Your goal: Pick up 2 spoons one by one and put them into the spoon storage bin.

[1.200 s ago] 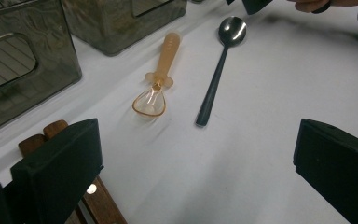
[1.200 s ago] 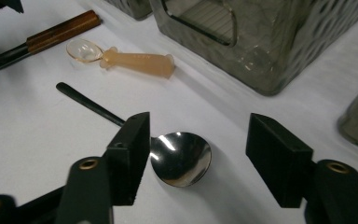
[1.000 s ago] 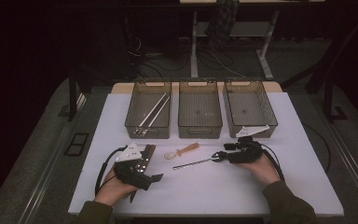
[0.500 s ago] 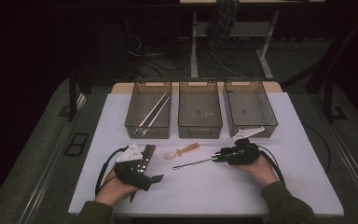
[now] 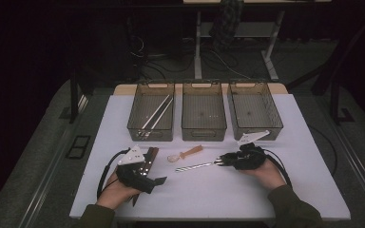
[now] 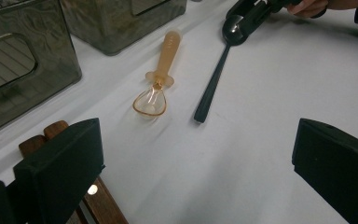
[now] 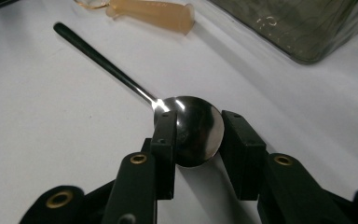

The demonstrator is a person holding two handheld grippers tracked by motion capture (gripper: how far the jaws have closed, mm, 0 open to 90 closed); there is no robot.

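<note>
Since the earlier frame, the jaws of your right tool (image 7: 193, 140) had just been closing around the bowl of the metal spoon (image 7: 189, 128); both hands kept their places and nothing else on the worktop (image 5: 209, 194) shifted. In the right gripper view, the two black jaws stood on either side of the spoon's bowl, touching or all but touching its edges; you could not tell whether they pressed on it firmly. The spoon lay flat on the white worktop, its dark handle running away from the tool toward the orange-handled plastic spoon (image 7: 154, 11), which lay just beyond it. In the high view, the metal spoon (image 5: 197, 166) sat near the middle of the worktop, in front of the centre bin (image 5: 203, 130), with your right tool (image 5: 225, 160) at its bowl end.

Your left tool (image 5: 159, 180) rested at the near left of the worktop, its jaws wide apart and holding nothing. A wooden-handled item (image 6: 74, 205) lay beneath its left jaw. Three bins stood in a row at the far side; the left bin (image 5: 148, 133) held light-coloured sticks (image 5: 157, 111).
</note>
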